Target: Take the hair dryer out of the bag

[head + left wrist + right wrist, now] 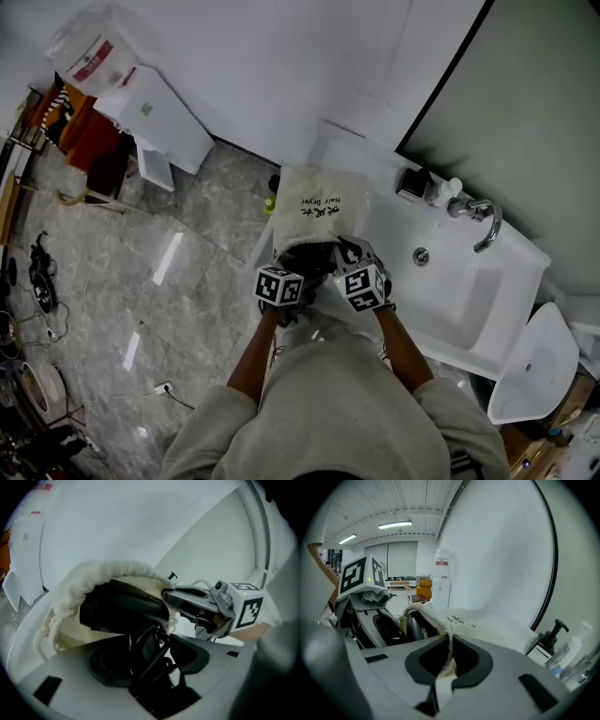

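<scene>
My right claw (450,641) pinches the drawstring bag (465,620) rim; left claw (151,645) grips the hair dryer (123,607). I'd pull steadily, keeping the cord (153,662) clear.

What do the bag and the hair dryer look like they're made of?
The bag: cream cloth, probably cotton, matte, with a fuzzy gathered rim. The hair dryer: black plastic, it seems, smooth with a faint sheen.
</scene>
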Available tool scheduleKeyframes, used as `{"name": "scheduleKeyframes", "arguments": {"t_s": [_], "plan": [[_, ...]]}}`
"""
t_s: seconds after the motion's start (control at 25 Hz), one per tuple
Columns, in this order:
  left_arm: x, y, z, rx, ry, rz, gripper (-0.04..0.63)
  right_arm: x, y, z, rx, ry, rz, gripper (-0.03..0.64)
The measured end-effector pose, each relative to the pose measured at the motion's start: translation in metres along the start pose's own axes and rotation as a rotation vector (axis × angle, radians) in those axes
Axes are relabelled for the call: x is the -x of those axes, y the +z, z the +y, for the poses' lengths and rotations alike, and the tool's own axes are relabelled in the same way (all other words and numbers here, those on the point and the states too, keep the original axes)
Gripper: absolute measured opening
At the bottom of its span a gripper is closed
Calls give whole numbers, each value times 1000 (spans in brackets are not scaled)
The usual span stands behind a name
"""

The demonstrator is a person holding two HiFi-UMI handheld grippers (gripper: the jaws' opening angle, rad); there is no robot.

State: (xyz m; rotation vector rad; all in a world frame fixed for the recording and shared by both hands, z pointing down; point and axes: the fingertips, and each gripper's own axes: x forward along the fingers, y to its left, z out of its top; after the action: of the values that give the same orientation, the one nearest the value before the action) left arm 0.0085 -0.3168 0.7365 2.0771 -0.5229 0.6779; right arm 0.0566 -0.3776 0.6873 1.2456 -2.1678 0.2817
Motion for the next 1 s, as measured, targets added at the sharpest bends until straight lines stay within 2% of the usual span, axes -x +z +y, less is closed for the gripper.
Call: {"name": "scheduleKeyframes", "arguments": {"t_s": [0.32, 0.6, 0.76, 1.0], "plan": [[20, -21, -18, -44, -18, -9, 264, -6, 10, 5, 5, 15, -12, 17], [39, -17, -23, -3, -54, -138, 258, -15, 13, 12, -10, 52, -15, 17], [54, -10, -23, 44, -90, -226, 256, -14, 16, 13, -57, 58, -19, 17], [76, 8, -36, 11, -162, -370, 256, -16, 10, 16, -91, 92, -18, 17]]}}
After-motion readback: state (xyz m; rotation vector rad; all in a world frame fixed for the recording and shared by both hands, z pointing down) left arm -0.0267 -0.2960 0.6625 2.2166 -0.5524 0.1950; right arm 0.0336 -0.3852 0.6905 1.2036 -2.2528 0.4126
